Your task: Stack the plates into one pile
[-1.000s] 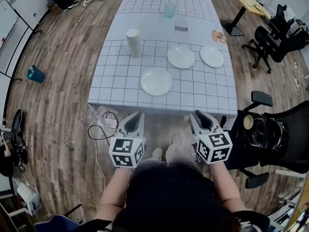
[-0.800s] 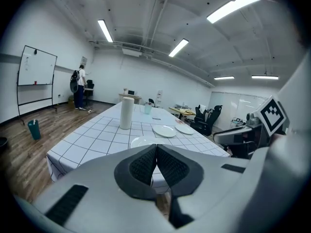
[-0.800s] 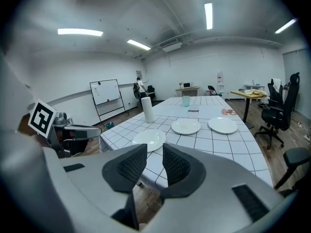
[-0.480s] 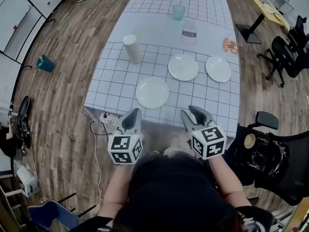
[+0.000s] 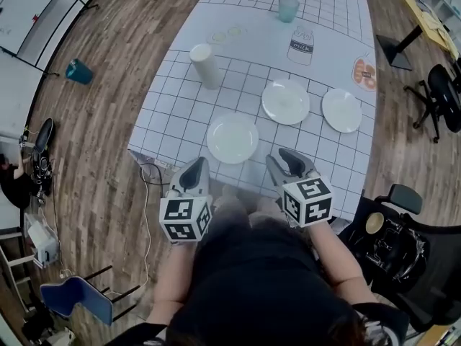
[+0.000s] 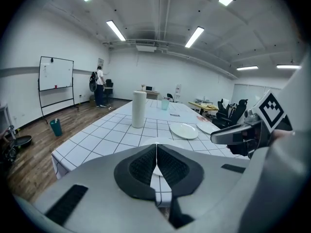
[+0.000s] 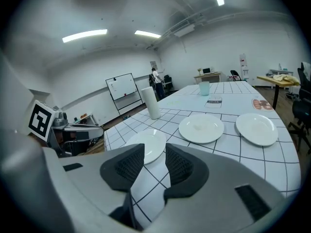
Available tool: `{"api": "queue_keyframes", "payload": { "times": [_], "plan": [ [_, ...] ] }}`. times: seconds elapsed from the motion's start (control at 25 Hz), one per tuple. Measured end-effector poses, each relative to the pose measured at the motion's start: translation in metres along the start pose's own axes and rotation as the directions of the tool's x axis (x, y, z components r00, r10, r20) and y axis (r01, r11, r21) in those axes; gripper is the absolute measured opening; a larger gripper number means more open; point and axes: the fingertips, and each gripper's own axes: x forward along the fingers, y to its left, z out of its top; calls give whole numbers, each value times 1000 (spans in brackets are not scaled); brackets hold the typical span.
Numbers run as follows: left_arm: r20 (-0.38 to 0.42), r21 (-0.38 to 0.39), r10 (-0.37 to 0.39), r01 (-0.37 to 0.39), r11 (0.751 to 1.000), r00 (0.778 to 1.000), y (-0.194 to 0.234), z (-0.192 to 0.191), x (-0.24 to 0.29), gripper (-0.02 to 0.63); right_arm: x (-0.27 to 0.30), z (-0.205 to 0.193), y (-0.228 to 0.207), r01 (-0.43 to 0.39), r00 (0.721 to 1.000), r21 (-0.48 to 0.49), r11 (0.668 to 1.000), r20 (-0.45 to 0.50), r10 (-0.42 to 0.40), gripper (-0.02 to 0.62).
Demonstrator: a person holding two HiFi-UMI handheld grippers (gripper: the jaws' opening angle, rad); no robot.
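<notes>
Three white plates lie apart on the grid-patterned table: a near plate (image 5: 233,138), a middle plate (image 5: 285,101) and a right plate (image 5: 341,110). My left gripper (image 5: 193,173) hovers at the table's near edge, just short of the near plate (image 6: 160,141), its pads closed together on nothing. My right gripper (image 5: 288,163) is held over the near edge, to the right of that plate. Its jaws have just been opening and stand open with nothing between them. In the right gripper view the near plate (image 7: 150,144) shows beyond the gap, with the middle plate (image 7: 201,128) and right plate (image 7: 256,128) farther off.
A white paper roll (image 5: 205,65) stands upright at the table's left. Farther back are a teal cup (image 5: 288,9), a clear bottle (image 5: 301,45) and an orange-printed disc (image 5: 364,74). Black office chairs (image 5: 403,229) stand to the right, and cables (image 5: 148,168) lie on the floor.
Both grippers have moved forward to the table's near edge, closer to the near plate. The right gripper's jaws have spread wider; the left's stay closed.
</notes>
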Motion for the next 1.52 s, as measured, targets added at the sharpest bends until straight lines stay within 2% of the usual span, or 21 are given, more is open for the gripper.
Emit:
{"api": "queue_keyframes", "payload": {
  "times": [0.28, 0.48, 0.56, 0.96, 1.12, 1.52],
  "plan": [
    [-43, 42, -49, 51, 998, 998, 23, 9, 31, 28, 44, -3, 1, 13, 997, 78, 997, -76, -7, 135],
    [-96, 112, -103, 114, 987, 990, 39, 8, 54, 28, 71, -14, -3, 71, 987, 125, 990, -153, -51, 136],
    [-113, 114, -133, 146, 983, 985, 44, 7, 63, 28, 81, -18, -5, 96, 982, 149, 984, -178, -68, 135],
    [-181, 91, -262, 282, 955, 948, 57, -3, 96, 28, 110, -32, -17, 255, 942, 235, 938, -277, -187, 152],
    [-201, 96, -310, 333, 938, 929, 56, -7, 103, 28, 114, -37, -15, 287, 932, 274, 918, -300, -201, 152],
    [-254, 99, -383, 418, 903, 888, 53, -19, 115, 28, 117, -39, -19, 376, 905, 234, 896, -300, -302, 129]
  ]
}}
